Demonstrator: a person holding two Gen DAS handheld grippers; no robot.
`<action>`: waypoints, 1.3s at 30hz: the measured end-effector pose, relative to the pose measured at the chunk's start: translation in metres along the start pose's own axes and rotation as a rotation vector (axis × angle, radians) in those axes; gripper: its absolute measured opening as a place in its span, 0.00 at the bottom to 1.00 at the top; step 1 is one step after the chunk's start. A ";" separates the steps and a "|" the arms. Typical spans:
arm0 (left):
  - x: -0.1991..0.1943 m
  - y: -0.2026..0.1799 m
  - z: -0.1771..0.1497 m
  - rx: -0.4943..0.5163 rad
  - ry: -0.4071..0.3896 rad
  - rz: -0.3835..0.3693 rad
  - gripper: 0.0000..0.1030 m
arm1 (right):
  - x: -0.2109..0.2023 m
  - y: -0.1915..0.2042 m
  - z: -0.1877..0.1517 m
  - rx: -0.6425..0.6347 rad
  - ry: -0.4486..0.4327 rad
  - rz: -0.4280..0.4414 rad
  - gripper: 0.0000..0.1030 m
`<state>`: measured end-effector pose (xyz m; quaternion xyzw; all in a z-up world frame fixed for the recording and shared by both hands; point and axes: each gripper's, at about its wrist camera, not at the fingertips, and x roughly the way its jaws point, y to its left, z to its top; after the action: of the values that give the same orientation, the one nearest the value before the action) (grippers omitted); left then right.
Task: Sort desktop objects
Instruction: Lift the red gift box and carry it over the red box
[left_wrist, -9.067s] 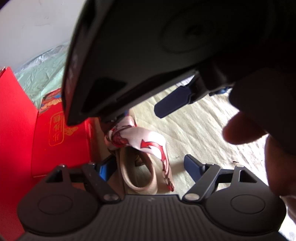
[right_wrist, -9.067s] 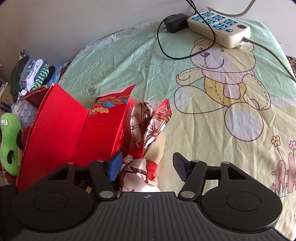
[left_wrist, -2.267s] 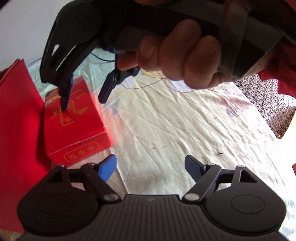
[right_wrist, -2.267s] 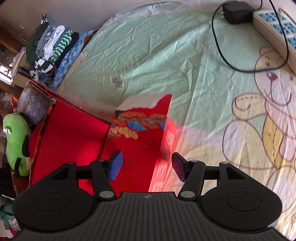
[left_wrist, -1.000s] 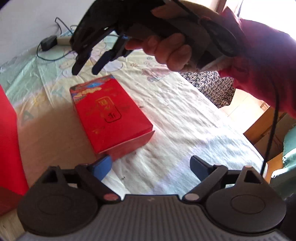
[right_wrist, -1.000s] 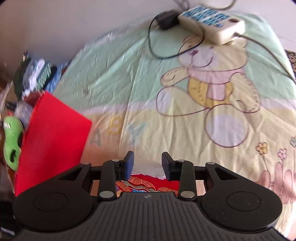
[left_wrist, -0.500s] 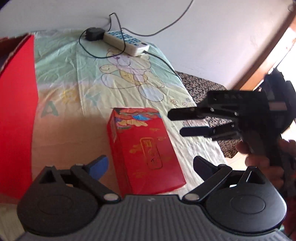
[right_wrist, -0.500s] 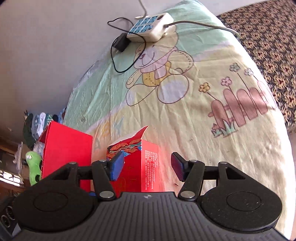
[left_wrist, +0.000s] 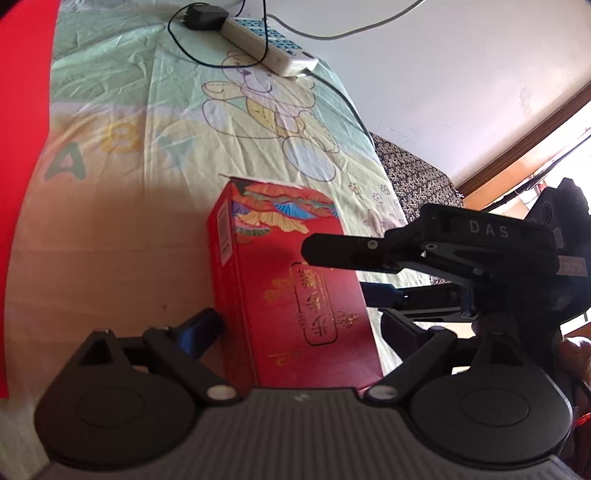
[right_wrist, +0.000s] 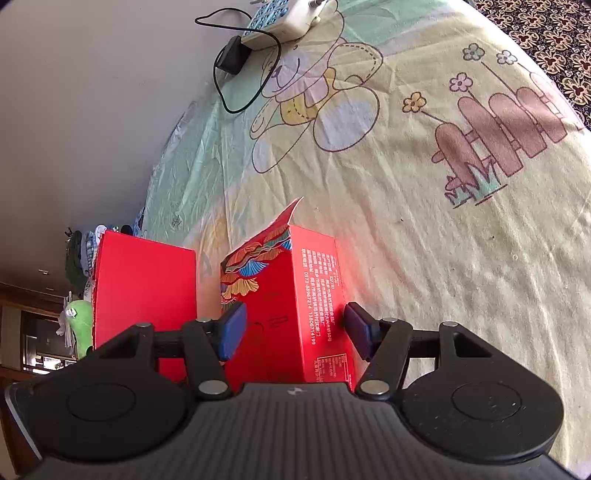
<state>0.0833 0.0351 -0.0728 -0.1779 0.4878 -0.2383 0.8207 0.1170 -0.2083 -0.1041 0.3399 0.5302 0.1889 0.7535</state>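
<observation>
Small red gift box (left_wrist: 295, 291) lies on its broad face on the cartoon-print sheet that covers the tabletop (left_wrist: 122, 206), gold characters up, patterned end pointing away toward the bear print. End flap (right_wrist: 286, 216) at the far end stands up, not tucked. No contents visible from either view.

Left tongs (left_wrist: 301, 328): spread wide, straddling the near end of the box. Blue pad (left_wrist: 197, 326) just beside the left side wall; cannot tell if it touches. The other finger sits off the right edge, apart from it. Nothing gripped.

Right tongs (right_wrist: 293, 328): also spread wide, one pad to each side of the box, narrow gaps showing on both sides. Seen from the left wrist view, they come in from the right, the upper finger over the top face. Nothing gripped.

Larger red box (right_wrist: 144, 291) stands just left of the small one, open top hidden from here. Power strip (left_wrist: 273, 48) with black adapter (left_wrist: 201, 18) and cord lies well apart at the far edge near the wall. Green toy (right_wrist: 79, 325) and striped cloths off the tabletop on the left.

Step in hand, by my reading: bracketing the small box for a pick, both tools lined up, neither closed. Next move likely calls for one pair to close squarely on the side walls, firm enough to lift but not crush thin card, then carry it toward the larger box. Loose flap could catch.
</observation>
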 end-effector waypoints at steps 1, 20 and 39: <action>0.001 0.001 0.001 0.001 0.000 -0.002 0.91 | 0.001 0.000 0.000 -0.004 -0.001 -0.001 0.61; -0.024 -0.034 -0.017 0.124 -0.041 0.059 0.93 | -0.023 0.012 -0.020 -0.122 -0.007 -0.004 0.56; -0.179 -0.013 0.020 0.176 -0.426 0.234 0.94 | -0.009 0.142 -0.023 -0.209 -0.074 0.295 0.57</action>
<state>0.0250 0.1266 0.0713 -0.0942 0.2984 -0.1405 0.9393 0.1034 -0.1081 -0.0016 0.3405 0.4243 0.3387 0.7677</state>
